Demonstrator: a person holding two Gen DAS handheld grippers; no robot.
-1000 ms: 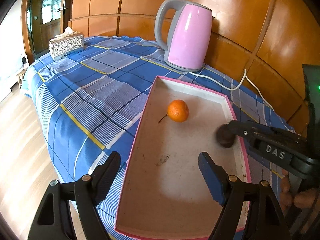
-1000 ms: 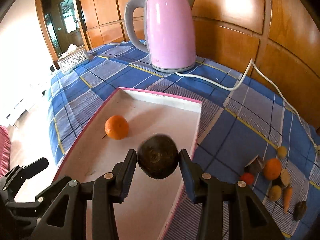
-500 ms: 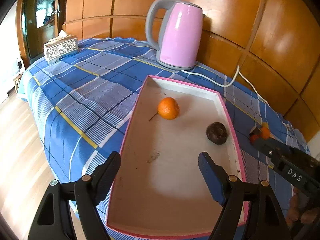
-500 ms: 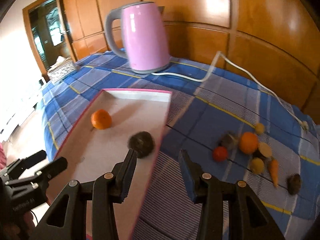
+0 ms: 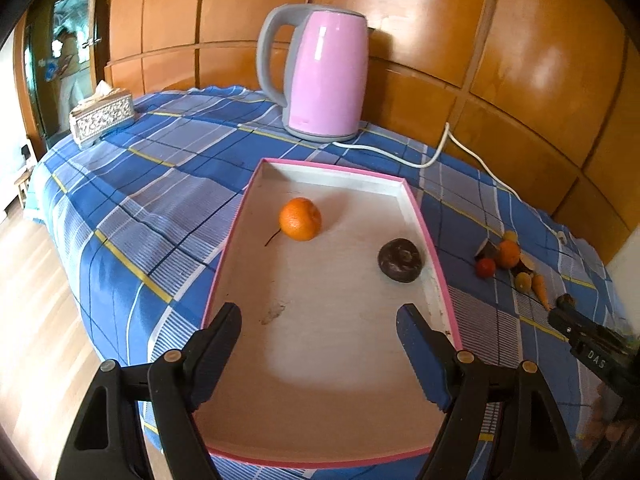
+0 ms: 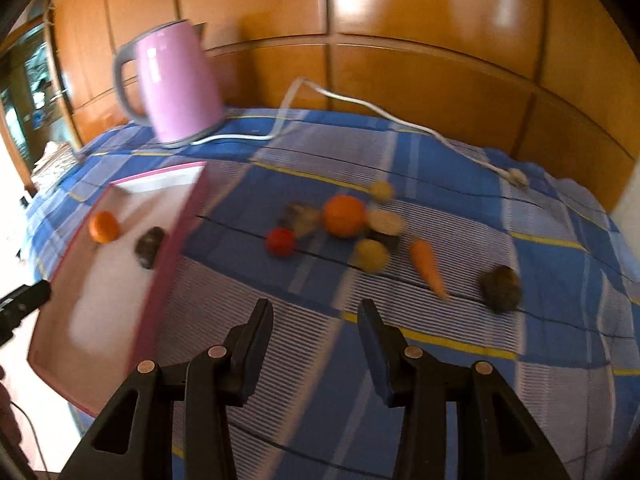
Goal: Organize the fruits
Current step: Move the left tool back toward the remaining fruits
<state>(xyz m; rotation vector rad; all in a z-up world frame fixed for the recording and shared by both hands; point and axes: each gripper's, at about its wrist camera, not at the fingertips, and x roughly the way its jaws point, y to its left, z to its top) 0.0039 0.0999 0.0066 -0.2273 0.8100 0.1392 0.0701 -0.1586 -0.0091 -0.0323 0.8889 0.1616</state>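
A pink-rimmed white tray (image 5: 434,264) holds an orange (image 5: 300,219) and a dark round fruit (image 5: 400,260) close to its right wall. My left gripper (image 5: 320,320) hangs open over the tray's near half, empty. My right gripper (image 6: 314,316) stands open and empty over the checked cloth, right of the tray (image 6: 160,264). Ahead of it lies a loose pile: an orange (image 6: 344,216), a red fruit (image 6: 280,242), a yellow fruit (image 6: 372,256), a carrot (image 6: 428,266) and a dark fruit (image 6: 500,288). The right wrist view is motion-blurred.
A pink kettle (image 5: 324,72) stands at the back against the wooden wall, and its white cord (image 6: 360,102) trails across the cloth behind the pile. A tissue box (image 5: 102,116) sits at the far left. The table edge drops to the floor on the left.
My right gripper let go of the dark fruit, which now lies in the tray, and swung right out of the tray towards the pile. The left gripper shifted slightly.
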